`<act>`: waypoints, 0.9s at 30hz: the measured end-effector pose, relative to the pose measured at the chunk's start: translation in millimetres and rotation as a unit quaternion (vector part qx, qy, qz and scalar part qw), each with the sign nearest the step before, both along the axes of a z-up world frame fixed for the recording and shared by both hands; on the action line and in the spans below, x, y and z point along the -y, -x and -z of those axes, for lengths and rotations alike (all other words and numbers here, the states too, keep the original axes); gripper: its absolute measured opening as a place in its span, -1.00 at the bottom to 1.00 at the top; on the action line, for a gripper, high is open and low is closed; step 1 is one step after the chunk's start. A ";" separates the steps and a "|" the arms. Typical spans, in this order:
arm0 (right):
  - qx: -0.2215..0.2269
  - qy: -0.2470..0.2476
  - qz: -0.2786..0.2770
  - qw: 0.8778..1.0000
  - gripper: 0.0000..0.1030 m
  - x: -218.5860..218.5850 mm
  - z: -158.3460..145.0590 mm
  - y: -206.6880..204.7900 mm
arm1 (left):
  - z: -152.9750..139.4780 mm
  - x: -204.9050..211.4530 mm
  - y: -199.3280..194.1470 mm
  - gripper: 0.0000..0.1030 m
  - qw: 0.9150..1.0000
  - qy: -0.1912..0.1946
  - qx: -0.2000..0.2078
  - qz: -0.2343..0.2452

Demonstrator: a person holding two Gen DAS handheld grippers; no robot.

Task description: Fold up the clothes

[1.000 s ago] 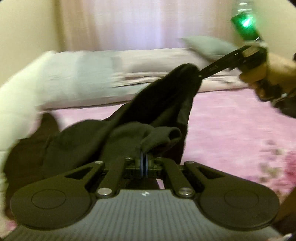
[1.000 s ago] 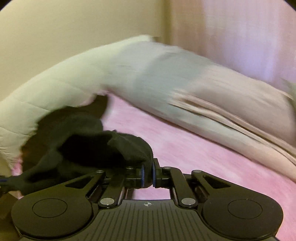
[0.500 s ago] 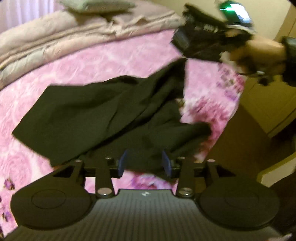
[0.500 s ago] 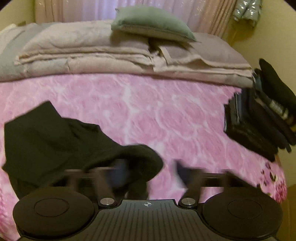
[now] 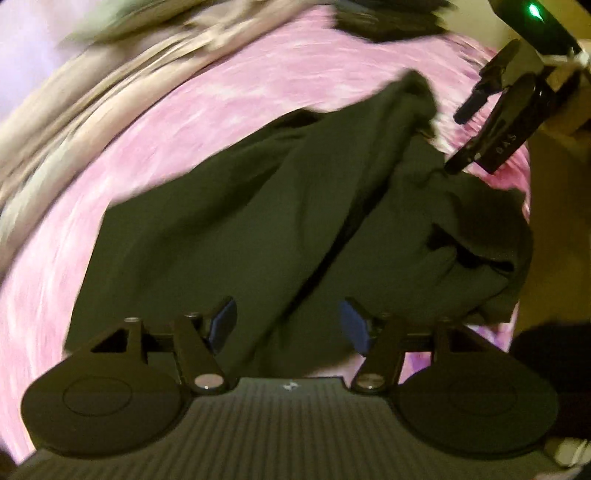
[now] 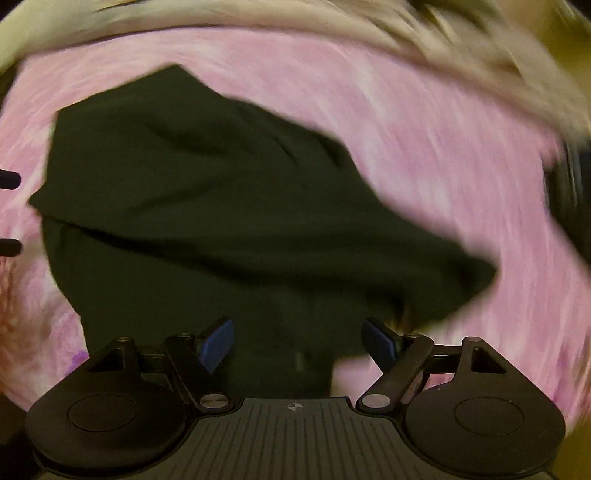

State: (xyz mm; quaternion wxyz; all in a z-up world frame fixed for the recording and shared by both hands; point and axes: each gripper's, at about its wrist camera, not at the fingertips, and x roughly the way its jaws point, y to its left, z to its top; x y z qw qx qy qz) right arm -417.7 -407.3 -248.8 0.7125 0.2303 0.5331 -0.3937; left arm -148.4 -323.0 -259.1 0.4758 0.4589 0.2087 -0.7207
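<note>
A black garment lies crumpled on the pink bedspread, spread across the middle of both views. My left gripper hovers over its near edge, open, with nothing between the blue pads. At the upper right, my right gripper is also open, its tips just above a bunched part of the cloth. In the right wrist view the garment fills the centre. The right gripper stands open over it. The left gripper's fingertips poke in at the left edge. Both views are motion-blurred.
Folded beige blankets lie along the far side of the bed. A stack of dark folded clothes sits at the right edge, also seen as the dark stack at the top. The bed's edge runs close by the garment's right side.
A second ago both grippers were shut on the garment and held it up. Both have opened and let it go, and it now lies on the bedspread.
</note>
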 end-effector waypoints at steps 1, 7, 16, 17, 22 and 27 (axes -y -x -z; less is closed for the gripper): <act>0.008 -0.014 0.028 0.999 0.57 -4.2 3.0 13.9 | 5.0 10.2 11.4 0.15 1.000 0.005 0.007 0.027; 0.074 -0.096 0.127 0.984 0.64 -20.0 25.4 76.2 | 52.8 72.3 85.6 0.14 0.986 0.038 0.085 0.136; 0.136 -0.168 0.108 0.970 -0.43 -7.2 37.7 92.0 | 9.1 173.4 46.4 -0.88 0.997 -0.011 0.059 0.044; 0.137 -0.170 0.112 0.969 -0.67 -3.1 35.5 96.0 | -2.7 185.9 35.9 -0.99 0.998 -0.011 0.050 0.030; 0.136 -0.135 0.150 0.970 -1.00 19.0 11.7 133.2 | -63.0 252.2 -16.4 -0.99 0.998 0.024 0.025 -0.056; 0.130 -0.101 0.222 0.961 -0.99 42.9 -1.6 174.9 | -79.6 281.0 -32.7 -0.99 0.995 0.053 0.055 -0.062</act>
